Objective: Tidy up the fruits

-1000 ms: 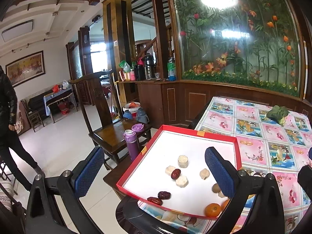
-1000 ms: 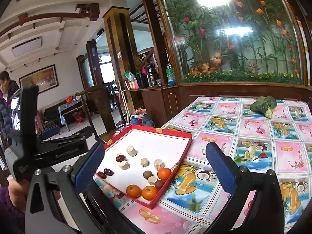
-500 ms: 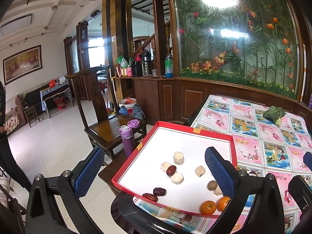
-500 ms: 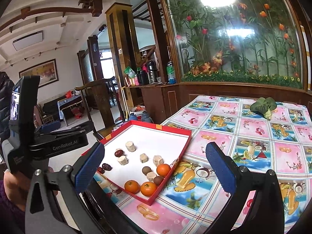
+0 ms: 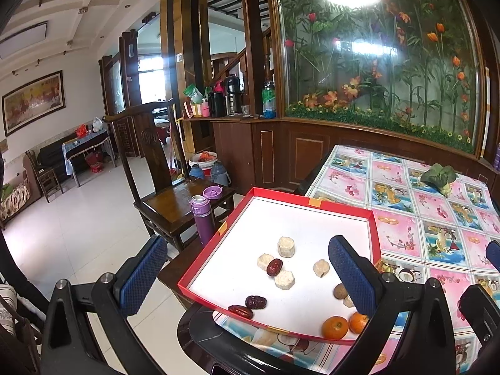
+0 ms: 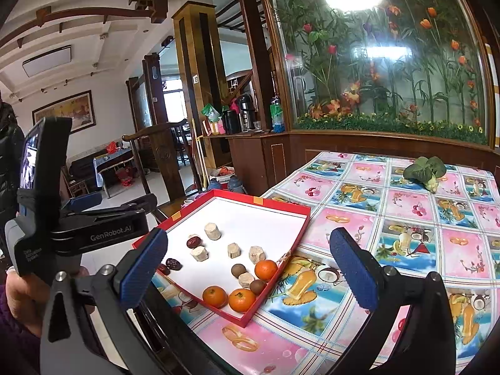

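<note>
A red tray (image 5: 312, 195) (image 6: 259, 198) with a white floor lies on the table's near left corner. In it are oranges (image 5: 335, 327) (image 6: 242, 300), dark red dates (image 5: 274, 267) (image 6: 194, 241), pale round pieces (image 5: 286, 246) (image 6: 212, 230) and brown round fruits (image 5: 340, 290) (image 6: 238, 271). My left gripper (image 5: 247, 275) hangs open and empty in front of the tray's near left edge. My right gripper (image 6: 247, 268) is open and empty too, in front of the tray's near right corner. A hand (image 6: 18, 293) holds the left tool's black body (image 6: 93, 234).
A flowered oilcloth covers the table (image 6: 406, 250), and a green leafy vegetable (image 5: 437, 175) (image 6: 423, 170) lies at its far side. Left of the table stands a wooden chair (image 5: 175, 200) with a purple bottle (image 5: 203, 222) on its seat. A dark-coated person (image 6: 9, 156) stands far left.
Both grippers have drifted slightly and the tray now shows a little nearer. The dark-coated person has slipped out of the left wrist view. Both grippers stay open.
</note>
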